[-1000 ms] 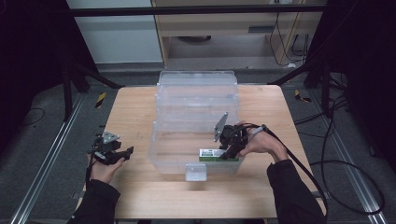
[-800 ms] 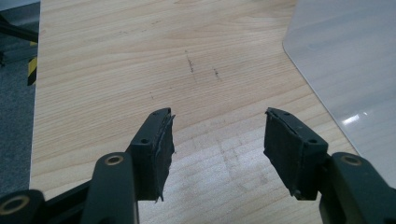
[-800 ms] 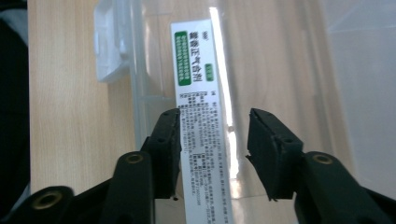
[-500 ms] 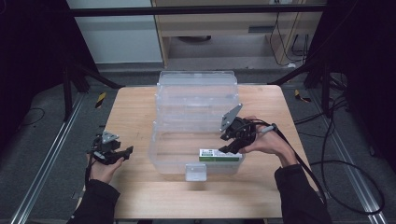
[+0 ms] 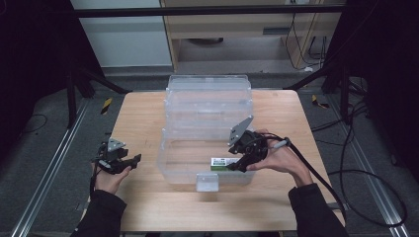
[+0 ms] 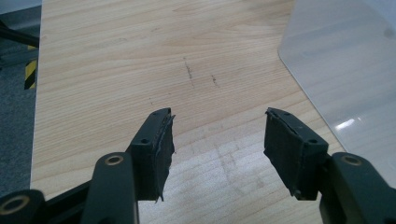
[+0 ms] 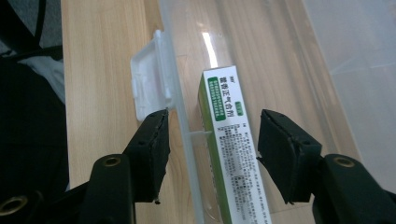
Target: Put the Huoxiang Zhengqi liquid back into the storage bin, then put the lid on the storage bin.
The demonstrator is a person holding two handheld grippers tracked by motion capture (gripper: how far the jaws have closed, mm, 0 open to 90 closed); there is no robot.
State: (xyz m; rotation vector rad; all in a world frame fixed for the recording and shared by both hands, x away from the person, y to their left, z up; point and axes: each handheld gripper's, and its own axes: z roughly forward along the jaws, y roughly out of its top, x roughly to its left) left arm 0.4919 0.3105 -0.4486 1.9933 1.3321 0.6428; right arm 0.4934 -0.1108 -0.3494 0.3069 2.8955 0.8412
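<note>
Light wooden table (image 5: 143,123), pale grain, few dark scuff marks on top. Clear plastic bin (image 5: 207,106) sits directly on it, centred, lid hinged open toward far edge, white latch (image 5: 206,181) at near wall. Table stands on grey carpeted floor (image 5: 39,163).

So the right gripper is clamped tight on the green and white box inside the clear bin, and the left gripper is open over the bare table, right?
Not quite. The right gripper is not clamped: the right gripper view shows its jaws apart, having just been opening, with the green and white box lying free between them inside the clear bin. The left gripper is open over the bare table.
</note>
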